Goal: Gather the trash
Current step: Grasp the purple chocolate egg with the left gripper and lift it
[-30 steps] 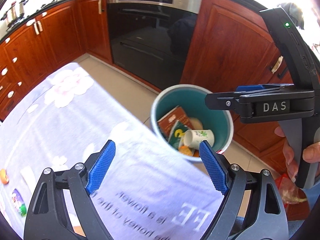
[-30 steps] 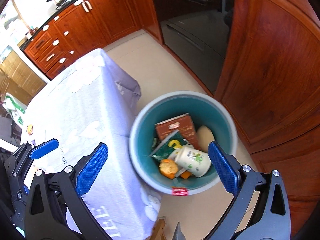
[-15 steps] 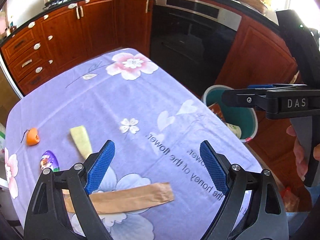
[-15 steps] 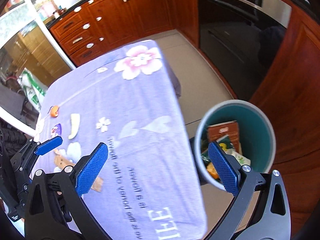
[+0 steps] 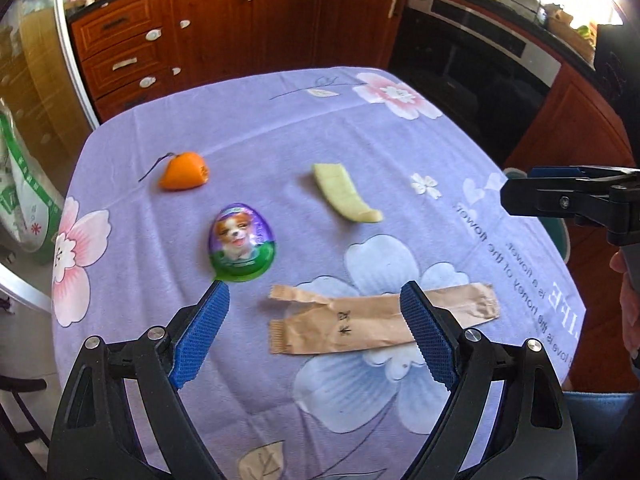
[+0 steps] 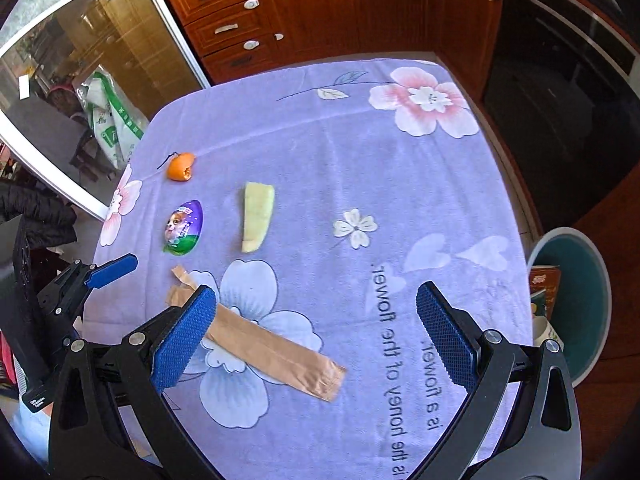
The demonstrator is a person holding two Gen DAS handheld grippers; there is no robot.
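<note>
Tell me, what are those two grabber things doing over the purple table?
A person is tidying trash into the teal bin. Both grabbers, the left gripper and the right gripper, hang open and empty above the tablecloth. Waiting on it: a brown paper wrapper, an egg-shaped packet, a pale peel and an orange peel.

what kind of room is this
Most likely a home kitchen: red-brown wooden cabinets with drawers run along the walls, a built-in oven sits under the counter, and a table with a purple floral tablecloth stands in the middle.
</note>
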